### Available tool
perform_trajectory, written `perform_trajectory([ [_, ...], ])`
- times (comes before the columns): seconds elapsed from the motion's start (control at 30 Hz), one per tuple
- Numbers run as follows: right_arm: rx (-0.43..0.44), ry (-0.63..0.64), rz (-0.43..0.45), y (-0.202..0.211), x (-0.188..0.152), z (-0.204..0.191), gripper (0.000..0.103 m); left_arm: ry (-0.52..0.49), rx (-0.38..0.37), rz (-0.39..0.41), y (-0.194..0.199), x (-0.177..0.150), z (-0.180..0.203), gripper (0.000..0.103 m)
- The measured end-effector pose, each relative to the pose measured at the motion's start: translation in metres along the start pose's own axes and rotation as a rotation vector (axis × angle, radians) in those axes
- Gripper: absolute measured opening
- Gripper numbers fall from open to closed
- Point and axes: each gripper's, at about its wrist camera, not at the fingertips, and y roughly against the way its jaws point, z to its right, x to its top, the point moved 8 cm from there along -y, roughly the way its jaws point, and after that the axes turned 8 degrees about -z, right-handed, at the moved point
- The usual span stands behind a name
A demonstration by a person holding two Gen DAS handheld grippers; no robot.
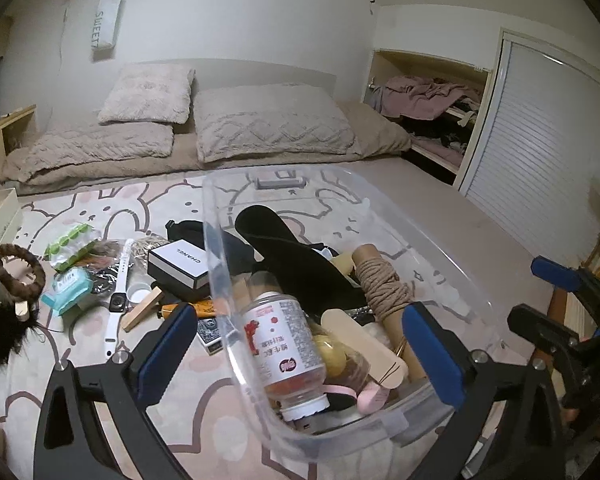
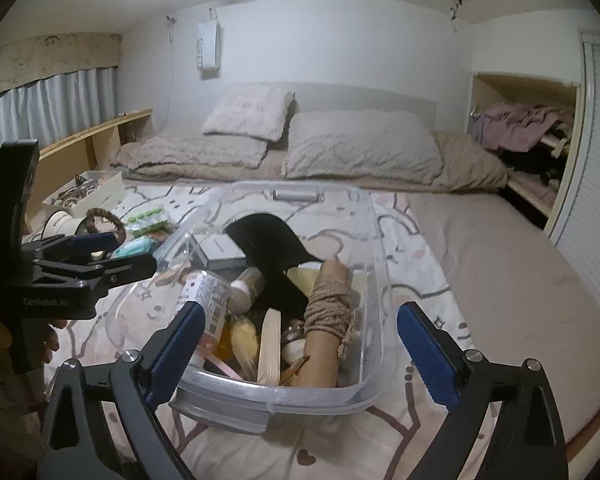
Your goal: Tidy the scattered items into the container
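A clear tub [image 1: 220, 240] sits on the patterned blanket [image 1: 100, 208] below the pillows [image 1: 268, 120]. Left of it lie a black-and-white box [image 1: 180, 264], a watch [image 1: 118, 300] and a wooden block [image 1: 142, 308]. Both the left gripper [image 1: 300, 356] and the right gripper [image 2: 300, 356] gape wide around the tub's near end, gripping nothing.

A home bedroom: pillows [image 1: 272, 120] on a low bed [image 2: 500, 248], curtained window [image 2: 48, 100].
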Motion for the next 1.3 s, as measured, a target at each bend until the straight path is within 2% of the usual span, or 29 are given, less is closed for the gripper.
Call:
perform_trajectory([
  [0.1,0.007,-0.019,0.027,0.006,0.002,-0.003,0.103,-0.002,-0.007,0.007,0.008,-0.003,-0.003,0.103],
  [0.27,-0.018,-0.012,0.067,0.017,0.005,-0.011,0.103,-0.014,-0.005,0.029,0.022,-0.008,-0.007,0.103],
  [0.37,-0.001,-0.023,0.088,0.023,0.005,-0.018,0.103,-0.026,0.008,0.051,0.033,-0.011,-0.009,0.103],
  [0.53,0.005,-0.024,0.112,0.030,0.001,-0.029,0.103,-0.055,-0.030,0.076,0.054,-0.018,-0.009,0.103],
  [0.77,0.015,-0.030,0.138,0.040,-0.006,-0.042,0.103,-0.086,0.038,0.124,0.078,-0.029,-0.022,0.103],
  [1.1,-0.013,-0.022,0.169,0.053,-0.021,-0.061,0.103,-0.115,0.110,0.145,0.094,-0.051,-0.038,0.103],
  [1.3,-0.017,-0.030,0.170,0.053,-0.031,-0.067,0.103,-0.086,0.101,0.146,0.096,-0.061,-0.048,0.103],
])
